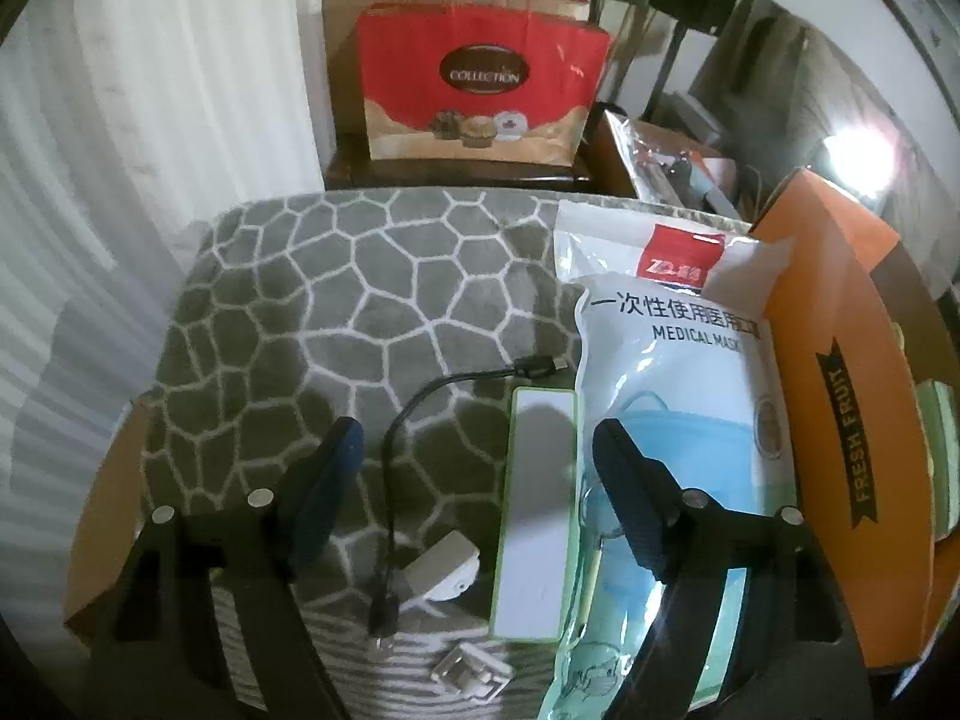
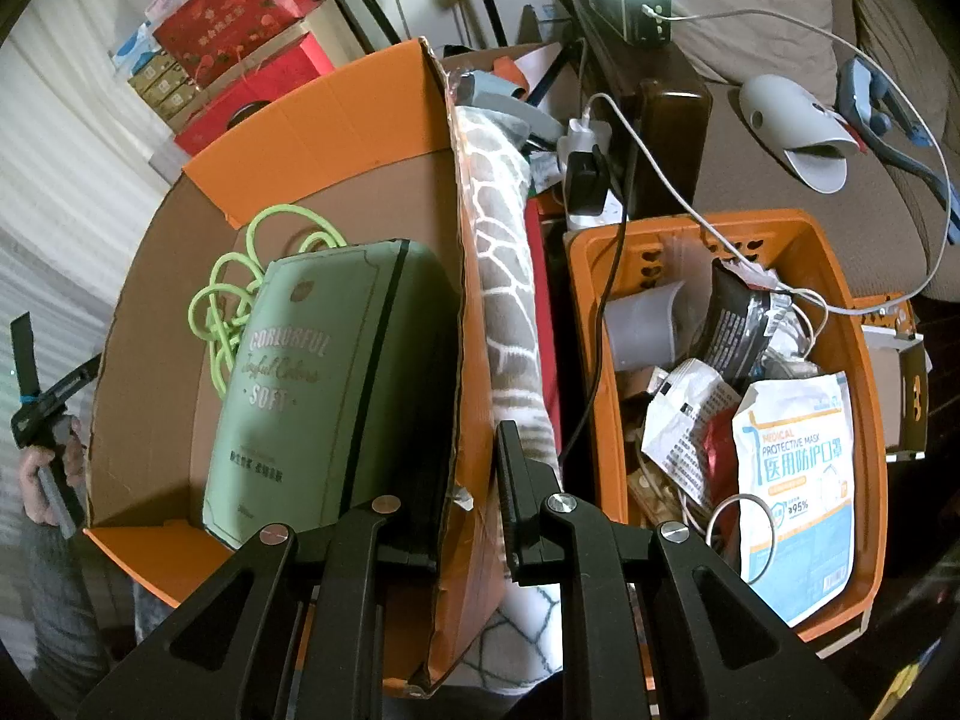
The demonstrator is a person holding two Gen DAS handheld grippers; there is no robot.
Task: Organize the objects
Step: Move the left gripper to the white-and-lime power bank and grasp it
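In the left wrist view my left gripper [image 1: 477,450] is open above a grey patterned mat [image 1: 336,312]. Between its fingers lie a white and green power bank [image 1: 537,510], a short black cable [image 1: 414,414] and a white plug adapter [image 1: 441,567]. A medical mask pack [image 1: 666,372] lies under the right finger. In the right wrist view my right gripper [image 2: 474,468] is open and straddles the wall of an orange cardboard box [image 2: 336,114]. The box holds a green tissue pack [image 2: 318,384] and a green cord [image 2: 234,294].
An orange plastic basket [image 2: 585,312] to the right holds mask packs, wrappers and white cables. The fruit box [image 1: 840,372] borders the mat on the right. A red gift bag [image 1: 480,84] stands behind the mat. A curtain hangs at left.
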